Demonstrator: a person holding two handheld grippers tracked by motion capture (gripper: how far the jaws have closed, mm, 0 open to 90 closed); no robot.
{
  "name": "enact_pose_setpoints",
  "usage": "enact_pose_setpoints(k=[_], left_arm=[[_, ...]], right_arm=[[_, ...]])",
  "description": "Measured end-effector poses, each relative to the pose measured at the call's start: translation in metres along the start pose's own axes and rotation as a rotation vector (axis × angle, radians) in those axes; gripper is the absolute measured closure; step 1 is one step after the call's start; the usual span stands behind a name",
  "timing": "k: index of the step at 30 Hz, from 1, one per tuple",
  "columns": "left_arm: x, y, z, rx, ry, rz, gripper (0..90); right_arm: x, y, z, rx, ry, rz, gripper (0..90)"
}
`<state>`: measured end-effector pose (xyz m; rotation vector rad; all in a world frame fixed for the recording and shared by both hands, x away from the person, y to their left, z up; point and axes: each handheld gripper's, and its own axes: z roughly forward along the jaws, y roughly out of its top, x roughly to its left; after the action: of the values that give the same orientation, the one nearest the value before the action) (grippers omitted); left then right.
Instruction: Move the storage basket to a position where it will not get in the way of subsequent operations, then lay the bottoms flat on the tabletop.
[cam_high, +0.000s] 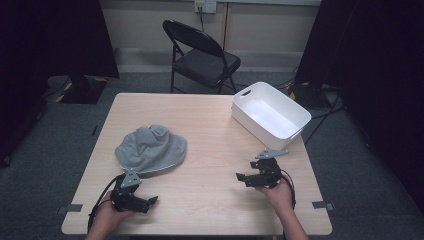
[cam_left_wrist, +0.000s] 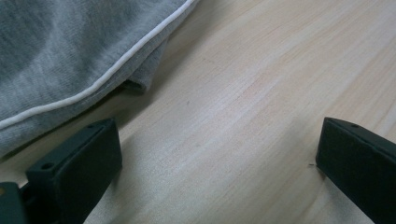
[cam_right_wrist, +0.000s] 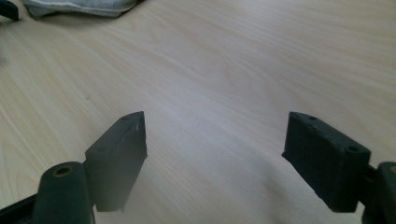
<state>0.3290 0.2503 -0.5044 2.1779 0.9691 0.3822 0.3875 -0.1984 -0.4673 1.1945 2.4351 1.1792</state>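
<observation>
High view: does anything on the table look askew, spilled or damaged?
Nothing spilled or damaged. The grey fabric hat with white piping lies rumpled, and the white plastic bin sits at an angle to the wooden table's edge at its far right corner.

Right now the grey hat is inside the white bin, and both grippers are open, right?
Not quite. The hat lies on the table, well apart from the bin, which holds nothing, as the high view shows. Both the left gripper and right gripper are open.
</observation>
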Motion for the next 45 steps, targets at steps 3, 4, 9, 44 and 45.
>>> enact_pose_setpoints(k=[3,4,9,44,45], left_arm=[[0.000,0.000,0.000,0.000,0.000,0.000,0.0],[0.000,0.000,0.000,0.000,0.000,0.000,0.0],[0.000,0.000,0.000,0.000,0.000,0.000,0.0],[0.048,0.030,-0.036,-0.099,0.079,-0.188,29.2],[0.051,0.031,-0.035,-0.100,0.090,-0.194,30.1]], right_arm=[[0.002,-0.005,0.004,0.009,0.011,-0.001,20.4],[0.003,-0.005,0.005,0.014,0.008,-0.006,20.5],[0.005,-0.005,0.006,0.008,0.006,-0.027,20.6],[0.008,-0.019,0.013,0.034,0.028,-0.036,17.5],[0.008,-0.019,0.013,0.037,0.032,-0.043,17.7]])
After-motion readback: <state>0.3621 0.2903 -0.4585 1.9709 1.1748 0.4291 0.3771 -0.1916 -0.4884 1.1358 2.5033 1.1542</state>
